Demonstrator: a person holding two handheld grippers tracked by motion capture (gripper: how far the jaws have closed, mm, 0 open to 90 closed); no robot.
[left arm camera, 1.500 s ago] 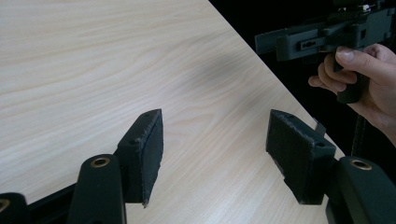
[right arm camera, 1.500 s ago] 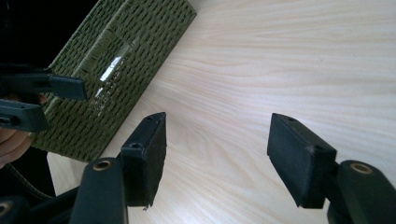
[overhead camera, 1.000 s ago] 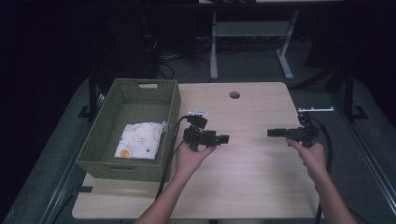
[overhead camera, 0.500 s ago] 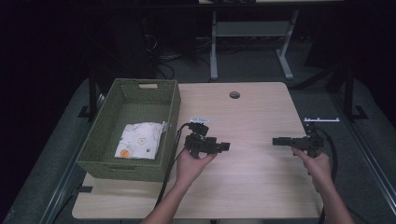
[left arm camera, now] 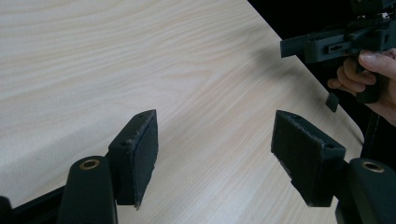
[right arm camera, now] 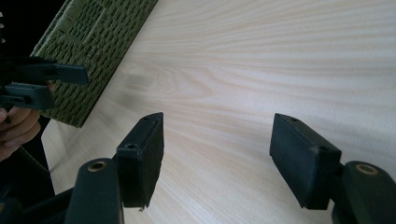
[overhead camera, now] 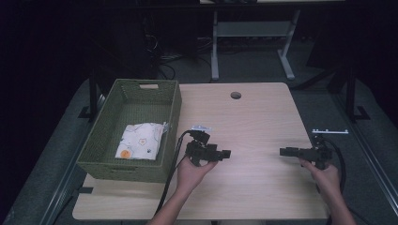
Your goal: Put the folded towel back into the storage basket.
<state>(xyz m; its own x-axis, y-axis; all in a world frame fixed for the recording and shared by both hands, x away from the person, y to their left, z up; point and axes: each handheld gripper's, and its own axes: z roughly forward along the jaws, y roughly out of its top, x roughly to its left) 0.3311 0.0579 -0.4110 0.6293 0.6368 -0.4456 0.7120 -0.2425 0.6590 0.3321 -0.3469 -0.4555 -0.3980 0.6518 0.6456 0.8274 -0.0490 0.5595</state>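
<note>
From the high view I see my left gripper (overhead camera: 227,153) over mid-bench (overhead camera: 263,117) and my right gripper (overhead camera: 283,151) near the right edge, both empty; the basket (overhead camera: 101,140) (cloth (overhead camera: 140,140) inside) sits left; in the left gripper view, jaws apart over bare wood; in the right gripper view, likewise, basket (right arm camera: 93,42) beyond.

Dark room, grey floor (overhead camera: 56,159), white-framed desk (overhead camera: 248,30) behind the table (overhead camera: 263,117).
</note>
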